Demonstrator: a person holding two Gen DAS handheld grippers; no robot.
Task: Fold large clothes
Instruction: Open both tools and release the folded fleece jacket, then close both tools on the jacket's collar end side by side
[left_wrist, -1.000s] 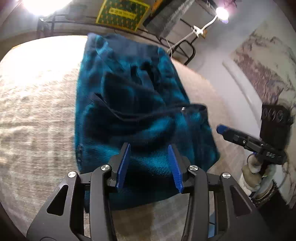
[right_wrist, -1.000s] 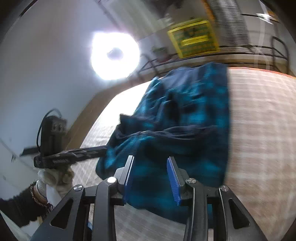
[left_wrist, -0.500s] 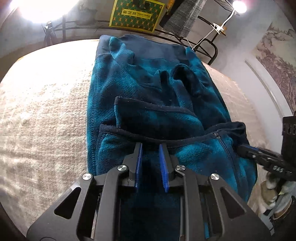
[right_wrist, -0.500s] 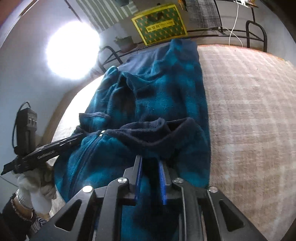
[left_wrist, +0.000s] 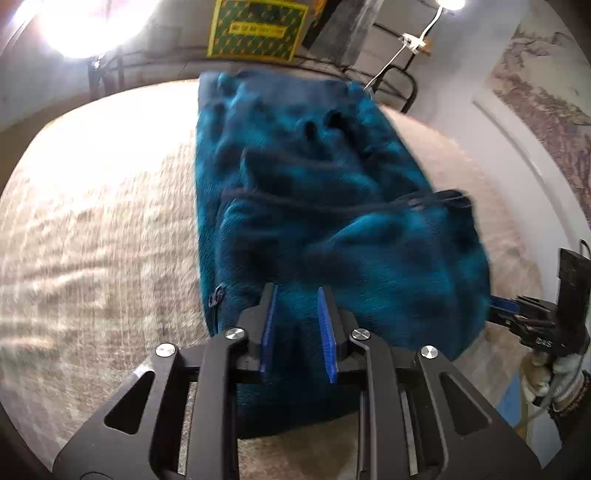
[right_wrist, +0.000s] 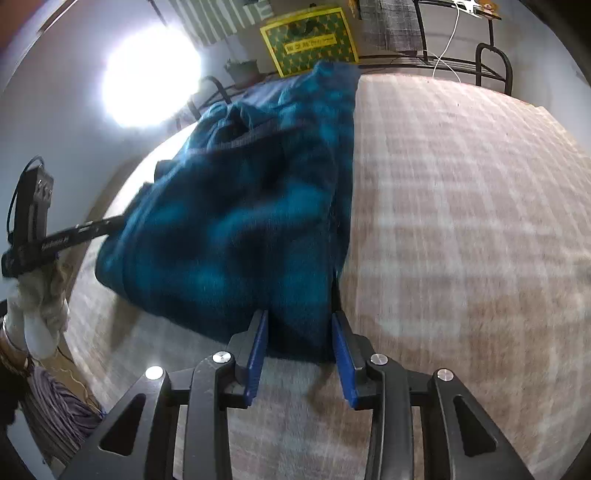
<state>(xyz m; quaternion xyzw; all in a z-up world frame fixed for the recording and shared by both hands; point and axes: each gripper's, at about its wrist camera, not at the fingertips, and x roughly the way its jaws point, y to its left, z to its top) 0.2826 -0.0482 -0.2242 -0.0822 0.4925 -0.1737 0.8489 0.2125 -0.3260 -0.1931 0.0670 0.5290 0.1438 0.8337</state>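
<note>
A teal fleece jacket (left_wrist: 314, 206) with dark navy trim lies folded in a long strip on a beige woven surface (left_wrist: 92, 240). It also shows in the right wrist view (right_wrist: 251, 206). My left gripper (left_wrist: 297, 295) is open, its blue pads spread over the jacket's near edge with fleece between them. My right gripper (right_wrist: 299, 321) is open at the jacket's near right corner. The right gripper shows at the right edge of the left wrist view (left_wrist: 517, 314). The left gripper shows at the left of the right wrist view (right_wrist: 74, 236), its tip hidden behind the jacket.
A black metal rail (right_wrist: 495, 62) runs along the far edge of the surface. A yellow-green box (left_wrist: 258, 29) stands behind it. A bright lamp (right_wrist: 147, 77) glares at the far left. A wide bare stretch of the beige surface (right_wrist: 461, 221) lies right of the jacket.
Both grippers were shut on the jacket's near edge half a second ago; both have opened and let it go. The views have pulled back a little and are blurred.
</note>
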